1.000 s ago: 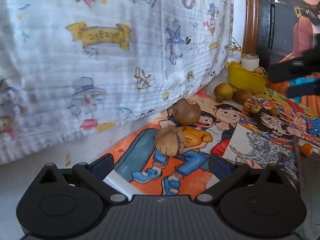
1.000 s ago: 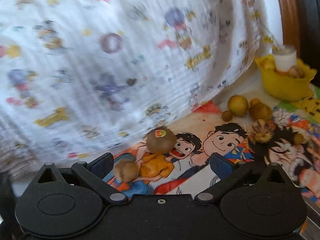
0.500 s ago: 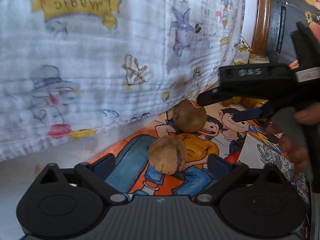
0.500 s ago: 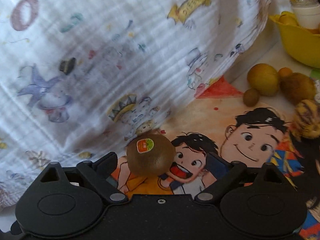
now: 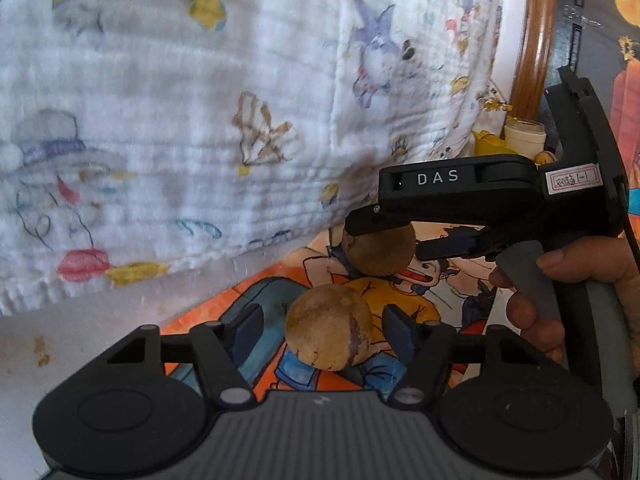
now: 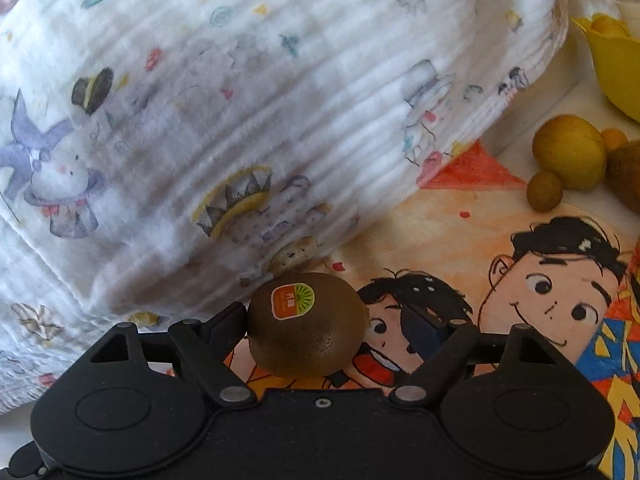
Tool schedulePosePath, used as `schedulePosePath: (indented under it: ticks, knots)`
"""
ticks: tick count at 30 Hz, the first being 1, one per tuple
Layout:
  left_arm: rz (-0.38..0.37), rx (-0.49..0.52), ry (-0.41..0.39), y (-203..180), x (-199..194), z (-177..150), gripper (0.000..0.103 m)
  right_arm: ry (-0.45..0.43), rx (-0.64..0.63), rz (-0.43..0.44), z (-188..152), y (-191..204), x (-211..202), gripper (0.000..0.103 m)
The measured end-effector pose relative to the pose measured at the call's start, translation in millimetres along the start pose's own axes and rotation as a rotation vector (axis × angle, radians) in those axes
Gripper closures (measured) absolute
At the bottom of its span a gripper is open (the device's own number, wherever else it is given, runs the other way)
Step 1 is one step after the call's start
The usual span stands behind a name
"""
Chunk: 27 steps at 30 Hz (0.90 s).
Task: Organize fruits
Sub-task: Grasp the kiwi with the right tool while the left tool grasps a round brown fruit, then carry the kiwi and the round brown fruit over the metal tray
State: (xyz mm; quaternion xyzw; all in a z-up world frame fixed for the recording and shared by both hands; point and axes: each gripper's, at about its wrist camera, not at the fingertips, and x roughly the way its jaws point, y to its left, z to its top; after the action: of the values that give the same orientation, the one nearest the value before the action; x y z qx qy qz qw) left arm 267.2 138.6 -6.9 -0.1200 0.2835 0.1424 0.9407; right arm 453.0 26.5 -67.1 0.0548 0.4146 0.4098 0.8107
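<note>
Step in hand: both hand-held grippers positioned for a pickup, one fruit apiece; neither fruit gripped yet, by my reading.
Left hand-held gripper point(image 5: 322, 326): released, jaws spread, a gap visible on both sides of the fruit between them.
Pale round fruit point(image 5: 325, 327): tan, purple-streaked skin; lies on the cartoon poster point(image 5: 400, 304) between the left fingers, untouched as far as can be told.
Right hand-held gripper point(image 6: 326, 322): released; left finger at or against the fruit's side, right finger standing apart.
Kiwi point(image 6: 306, 324): brown, orange-and-green sticker on top; rests on the poster between the right fingers, just in front of the printed cloth point(image 6: 240, 120). In the left view it sits just beyond the pale fruit, under the right gripper's body.
Yellow bowl point(image 6: 612, 68): far right, already holding fruit; the likely destination.
Loose fruits point(image 6: 568, 158): a small cluster on the table near the bowl, well apart from both grippers.
Next move calls for: closing each pair of fingers squarely across its fruit, gently, since round fruit may roll or squirt out.
</note>
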Motion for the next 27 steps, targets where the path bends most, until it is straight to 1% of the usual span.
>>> schedulePosePath:
  ticks: [6, 8, 10, 11, 13, 14, 17, 22, 27]
  knots:
    - [0.013, -0.013, 0.002, 0, 1, -1, 0.036, -0.025, -0.041, -0.021, -6, 12, 6, 0.017]
    - [0.018, -0.011, 0.004, 0, 0, -1, 0.037, -0.031, -0.053, -0.026, -9, 16, 7, 0.019]
    - [0.018, -0.011, 0.007, 0, 0, 0, 0.039, -0.036, -0.058, -0.017, -15, 19, 6, 0.024]
    - [0.012, -0.014, 0.009, 0, 0, 1, 0.042, -0.038, -0.058, -0.013, -16, 21, 6, 0.025]
    - [-0.005, -0.024, 0.014, 0, 2, 1, 0.048, -0.037, -0.058, 0.0, -18, 21, 7, 0.033]
    - [-0.012, -0.027, 0.015, 0, 2, 1, 0.051, -0.037, -0.055, 0.005, -20, 22, 6, 0.035]
    - [-0.014, -0.031, 0.014, -1, 2, 1, 0.052, -0.045, -0.051, 0.0, -24, 26, 4, 0.036]
    - [-0.022, -0.065, 0.01, 3, 0, -1, 0.053, -0.053, -0.015, 0.011, -31, 25, 2, 0.038]
    - [-0.02, -0.084, 0.02, 3, -5, -2, 0.054, -0.043, -0.006, -0.001, -40, 22, -17, 0.038]
